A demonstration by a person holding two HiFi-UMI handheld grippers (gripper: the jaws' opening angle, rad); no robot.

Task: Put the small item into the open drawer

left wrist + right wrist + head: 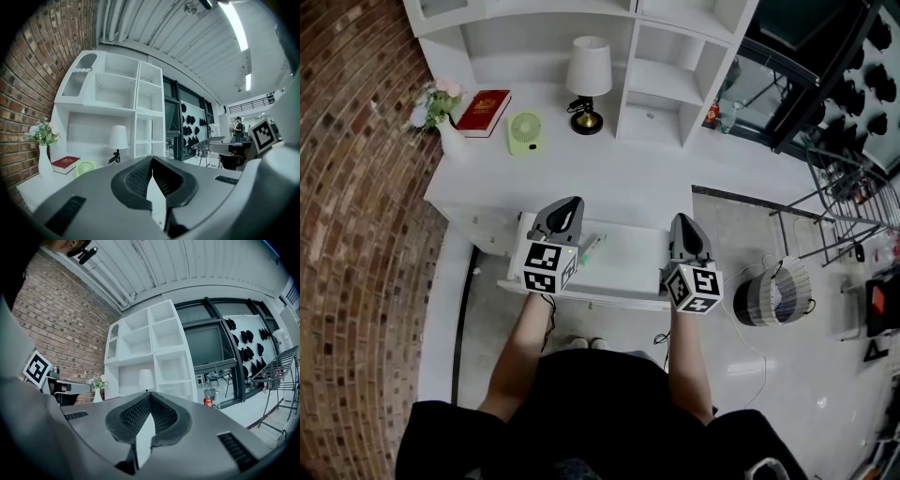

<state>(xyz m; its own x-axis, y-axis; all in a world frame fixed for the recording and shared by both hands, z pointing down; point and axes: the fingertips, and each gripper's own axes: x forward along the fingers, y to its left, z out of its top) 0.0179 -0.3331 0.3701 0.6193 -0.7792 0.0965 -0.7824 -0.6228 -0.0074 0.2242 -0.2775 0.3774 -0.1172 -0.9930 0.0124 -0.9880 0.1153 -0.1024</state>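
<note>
Head view: left claw (pixel 570 204) and right claw (pixel 684 221) are hovering pressed together, empty; the pen (pixel 591 248) is apparently lying inside the drawer (pixel 628 267).

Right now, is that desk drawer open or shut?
Open: the drawer juts out from the front of the desk, with its white inside showing.

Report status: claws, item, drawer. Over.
Left claw shut, empty; right claw shut, empty. Item lying in open drawer. Both claws above drawer, nothing in the way.
</note>
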